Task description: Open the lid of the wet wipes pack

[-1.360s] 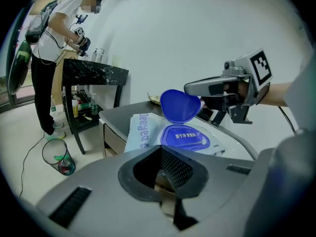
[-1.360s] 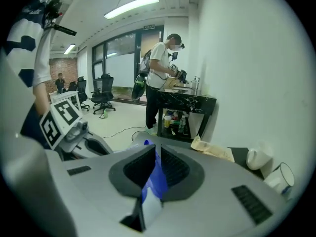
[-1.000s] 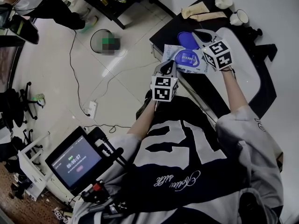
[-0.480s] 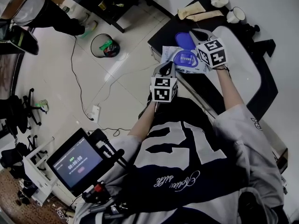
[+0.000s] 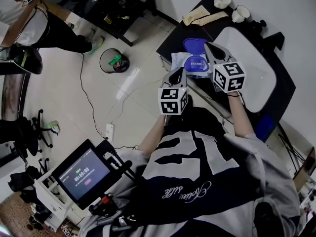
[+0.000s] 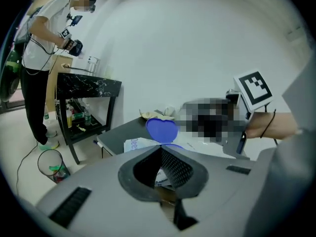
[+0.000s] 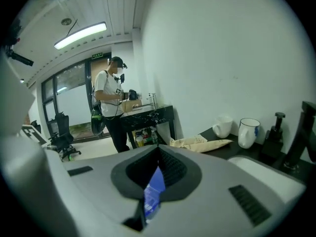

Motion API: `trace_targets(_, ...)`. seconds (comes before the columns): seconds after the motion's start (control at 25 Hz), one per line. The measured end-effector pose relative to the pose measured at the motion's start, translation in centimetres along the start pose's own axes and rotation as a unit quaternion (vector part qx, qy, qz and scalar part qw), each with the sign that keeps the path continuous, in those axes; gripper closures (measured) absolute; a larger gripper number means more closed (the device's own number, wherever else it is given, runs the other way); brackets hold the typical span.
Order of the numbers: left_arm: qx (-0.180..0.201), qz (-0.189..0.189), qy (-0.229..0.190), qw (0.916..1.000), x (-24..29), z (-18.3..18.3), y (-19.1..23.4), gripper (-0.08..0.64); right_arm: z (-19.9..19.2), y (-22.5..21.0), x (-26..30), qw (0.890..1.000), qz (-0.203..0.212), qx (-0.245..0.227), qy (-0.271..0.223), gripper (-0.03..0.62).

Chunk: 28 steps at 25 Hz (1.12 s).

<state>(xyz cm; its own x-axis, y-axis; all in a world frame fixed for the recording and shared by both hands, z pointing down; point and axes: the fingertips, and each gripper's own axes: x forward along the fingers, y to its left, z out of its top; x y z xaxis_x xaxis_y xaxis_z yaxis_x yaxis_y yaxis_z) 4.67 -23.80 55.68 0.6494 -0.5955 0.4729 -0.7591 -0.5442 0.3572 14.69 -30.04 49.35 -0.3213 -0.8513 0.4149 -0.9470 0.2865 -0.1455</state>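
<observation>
Wet wipes pack [image 5: 189, 64] lies on the dark table [image 5: 170, 41], its blue lid [image 5: 194, 45] standing up at the far side. Left gripper [image 5: 178, 74] is closed on the pack's near edge; right gripper [image 5: 210, 47] pinches the lid.

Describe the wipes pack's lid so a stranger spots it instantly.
Find the dark counter with the white sink. Beside the sink lies a white wet wipes pack; the lid is the rounded flap raised from it, solid blue against the pack's white.

Pale tiled floor [image 5: 59, 107], white wall [image 6: 197, 43], black side table [image 6: 89, 85], ceiling strip light [image 7: 80, 35].
</observation>
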Motion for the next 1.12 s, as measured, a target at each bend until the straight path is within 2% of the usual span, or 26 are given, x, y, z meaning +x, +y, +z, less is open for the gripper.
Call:
trace_targets(0.24,0.000,-0.043,-0.050,0.9979,-6.2,5.2,-1.7,0.561,1.4,4.8,-5.5,0.998,-0.036,0.049,-0.031,0.594)
trace_targets(0.4,0.019,-0.071,-0.075,0.9944,-8.1,6.2,-2.6,0.561,0.3,7.1,-7.6,0.994,-0.052,0.068,-0.061,0.594)
trace_targets(0.72,0.069,-0.119,-0.084,0.9869,-11.3,5.4,-4.4,0.561,-0.9,11.7,-11.5,0.987,-0.083,0.093,-0.103,0.594)
trace_targets(0.92,0.065,-0.141,-0.083,0.9845,-14.7,3.6,-6.5,0.561,-2.1,14.5,-15.4,0.985,-0.101,0.094,-0.101,0.594)
trace_targets(1.12,0.070,-0.140,-0.096,0.9829,-15.9,3.2,-8.1,0.561,-2.5,15.1,-17.6,0.985,-0.106,0.091,-0.100,0.594)
